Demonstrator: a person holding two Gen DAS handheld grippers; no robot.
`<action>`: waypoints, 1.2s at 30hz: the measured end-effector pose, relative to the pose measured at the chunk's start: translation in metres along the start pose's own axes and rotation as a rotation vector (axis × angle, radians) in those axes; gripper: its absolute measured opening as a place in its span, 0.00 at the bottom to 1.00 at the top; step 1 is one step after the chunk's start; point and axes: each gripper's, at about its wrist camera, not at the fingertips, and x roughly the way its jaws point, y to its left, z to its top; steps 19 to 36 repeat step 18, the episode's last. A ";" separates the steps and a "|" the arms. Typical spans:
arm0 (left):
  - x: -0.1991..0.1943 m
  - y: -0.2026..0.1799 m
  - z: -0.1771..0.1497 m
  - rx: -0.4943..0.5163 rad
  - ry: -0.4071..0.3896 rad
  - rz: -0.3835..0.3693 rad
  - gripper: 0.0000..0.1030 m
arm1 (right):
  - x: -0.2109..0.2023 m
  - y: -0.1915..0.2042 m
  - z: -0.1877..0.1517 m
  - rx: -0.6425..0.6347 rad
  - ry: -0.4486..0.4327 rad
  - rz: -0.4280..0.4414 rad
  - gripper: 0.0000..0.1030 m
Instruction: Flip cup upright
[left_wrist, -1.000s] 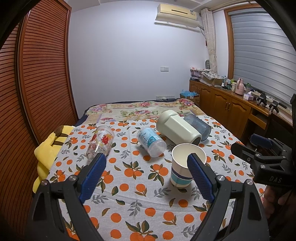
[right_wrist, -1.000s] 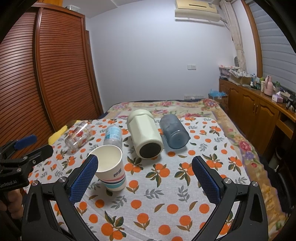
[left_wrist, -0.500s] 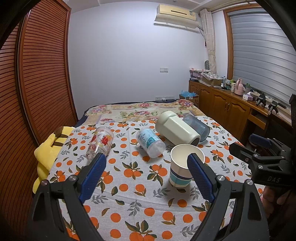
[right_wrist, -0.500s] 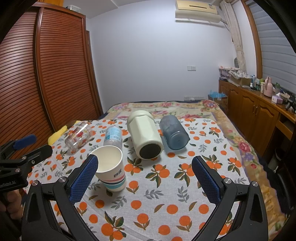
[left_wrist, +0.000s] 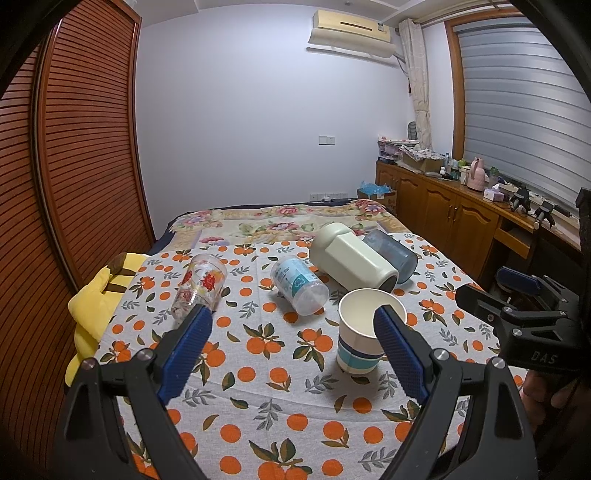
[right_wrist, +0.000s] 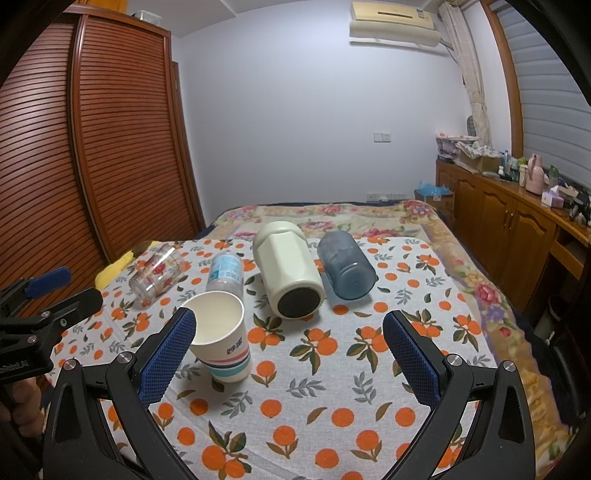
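Observation:
A white paper cup (left_wrist: 364, 334) with blue and pink stripes stands upright on the orange-print cloth; it also shows in the right wrist view (right_wrist: 221, 334). Behind it lie on their sides a clear glass with red print (left_wrist: 199, 286), a small blue-labelled plastic cup (left_wrist: 299, 284), a cream bottle (left_wrist: 351, 262) and a blue-grey tumbler (left_wrist: 391, 254). My left gripper (left_wrist: 291, 343) is open and empty, held back from the cups. My right gripper (right_wrist: 290, 349) is open and empty, with the paper cup beside its left finger.
A yellow plush toy (left_wrist: 92, 299) lies at the cloth's left edge. A wooden slatted wardrobe (left_wrist: 74, 147) stands on the left. A wooden cabinet (left_wrist: 461, 218) with clutter on top runs along the right wall.
Both grippers have stayed open and empty. The left wrist view has shifted very slightly; the cups have not moved.

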 end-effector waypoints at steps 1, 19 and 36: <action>0.000 0.000 0.000 -0.001 0.000 0.000 0.88 | 0.000 0.000 0.000 -0.001 0.000 0.000 1.00; -0.001 -0.001 0.002 -0.002 0.001 0.003 0.88 | 0.000 -0.001 0.000 -0.001 -0.002 0.000 1.00; -0.001 -0.001 0.002 -0.002 0.001 0.003 0.88 | 0.000 -0.001 0.000 -0.001 -0.002 0.000 1.00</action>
